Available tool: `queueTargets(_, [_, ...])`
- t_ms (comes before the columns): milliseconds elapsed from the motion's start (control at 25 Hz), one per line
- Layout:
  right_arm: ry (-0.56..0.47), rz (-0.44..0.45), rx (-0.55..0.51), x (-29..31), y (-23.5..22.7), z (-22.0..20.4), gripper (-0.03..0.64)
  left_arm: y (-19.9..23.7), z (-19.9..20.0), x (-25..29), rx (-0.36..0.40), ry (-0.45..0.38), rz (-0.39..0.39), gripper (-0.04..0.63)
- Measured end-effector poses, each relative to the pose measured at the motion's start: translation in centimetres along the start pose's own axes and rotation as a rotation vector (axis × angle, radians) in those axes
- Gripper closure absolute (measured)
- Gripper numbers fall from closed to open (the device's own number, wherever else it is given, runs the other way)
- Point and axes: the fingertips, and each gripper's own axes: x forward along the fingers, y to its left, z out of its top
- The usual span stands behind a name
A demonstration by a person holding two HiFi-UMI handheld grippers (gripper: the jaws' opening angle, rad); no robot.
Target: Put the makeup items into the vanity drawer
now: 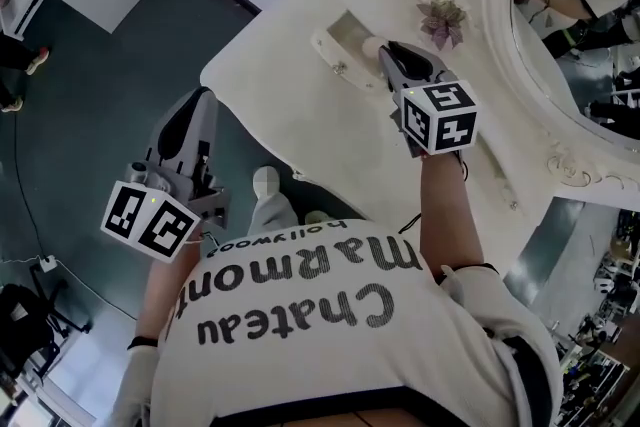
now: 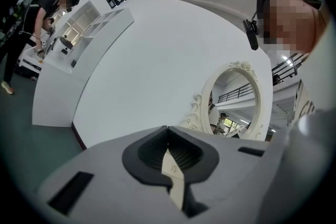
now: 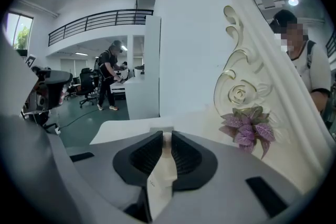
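Observation:
My right gripper (image 1: 385,50) reaches over the white vanity top (image 1: 290,105), its tip at the edge of an open, pale drawer (image 1: 338,37). Its jaws are nearly together on a small pale makeup item (image 1: 371,45); in the right gripper view the item shows as a cream sliver (image 3: 166,140) between the black pads (image 3: 185,155). My left gripper (image 1: 199,101) hangs off the table's left side above the dark floor. In the left gripper view, the left gripper (image 2: 168,136) has its pads pressed together with nothing between them.
An oval mirror in an ornate white frame (image 1: 520,65) stands at the back right of the vanity, with a small pink-leaved plant (image 1: 442,21) at its foot. White partition walls (image 2: 147,71) stand behind. People work at desks far off (image 3: 110,81).

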Motion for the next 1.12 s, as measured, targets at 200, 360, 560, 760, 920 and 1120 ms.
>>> queueTargets(200, [0.037,0.013,-0.006,1.1,0.1,-1.1,0.546,0.7,-0.8,-0.6,-0.01,0.007,0.026,0.586])
queueTargets(360, [0.076,0.017,-0.022,1.9,0.4,-2.0,0.545,1.3,-1.3,-1.0,-0.019,0.009,0.044,0.586])
queueTargets(560, [0.115,0.025,-0.034,2.8,0.2,-2.7,0.543,2.1,-1.2,-1.2,-0.03,-0.003,0.063,0.586])
queueTargets(760, [0.131,0.024,-0.031,3.5,-0.4,-2.7,0.541,3.1,-1.2,-1.5,-0.038,-0.012,0.089,0.586])
queueTargets(920, [0.148,0.042,-0.044,4.3,-0.2,-2.6,0.541,3.6,-1.3,-2.0,-0.05,-0.011,0.109,0.586])
queueTargets(1120, [0.179,0.053,-0.057,5.1,-0.2,-2.9,0.54,4.3,-0.8,-2.9,-0.043,-0.021,0.14,0.586])
